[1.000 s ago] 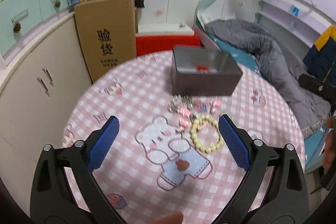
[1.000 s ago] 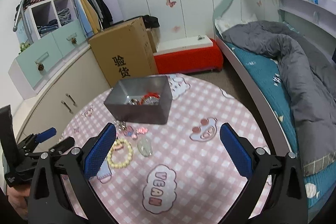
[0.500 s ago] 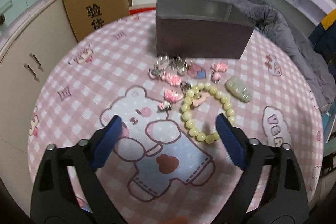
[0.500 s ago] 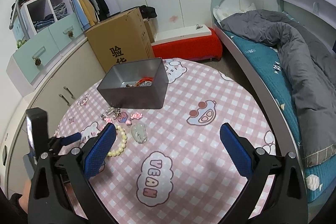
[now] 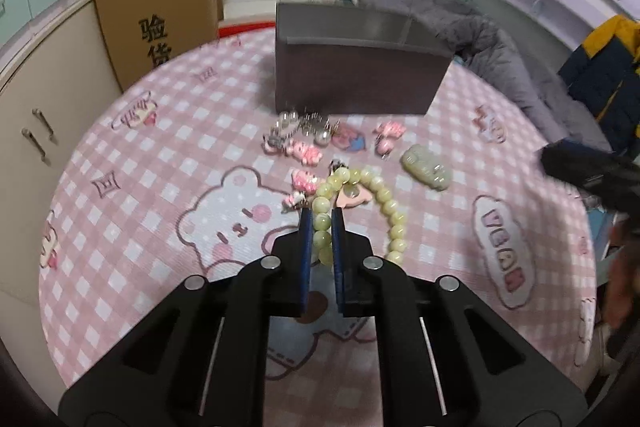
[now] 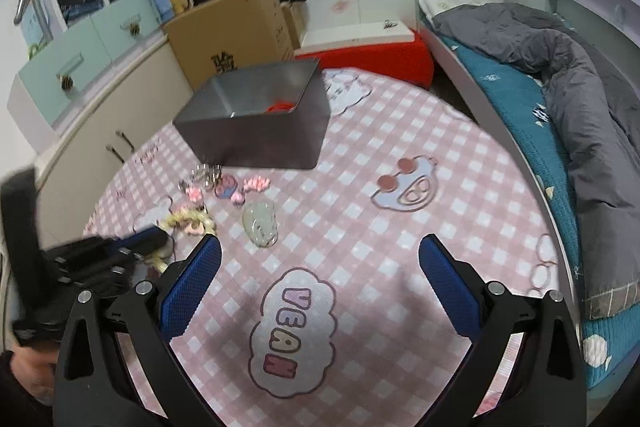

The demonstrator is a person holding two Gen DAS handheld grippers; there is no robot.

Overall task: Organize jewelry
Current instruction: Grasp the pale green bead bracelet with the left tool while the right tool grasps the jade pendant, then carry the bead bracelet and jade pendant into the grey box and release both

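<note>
Pale green beads of the bracelet [image 5: 394, 223] sit pinched between the closed jaws of the left gripper [image 5: 319, 227], near the middle of the table [image 5: 160, 163]; the rest of the loop lies on the pink checked cloth. Just beyond it are pink charms [image 5: 304, 151], silver pieces [image 5: 308, 125] and a jade pendant [image 5: 426, 167], in front of the grey box [image 5: 352, 83]. Over the table's near edge, the right gripper [image 6: 320, 267] has its jaws wide apart with nothing between them.

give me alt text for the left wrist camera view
The left tool is shut on a pale green bead bracelet lying on a pink checked tablecloth. Pink charms and a grey box sit beyond it.
</note>
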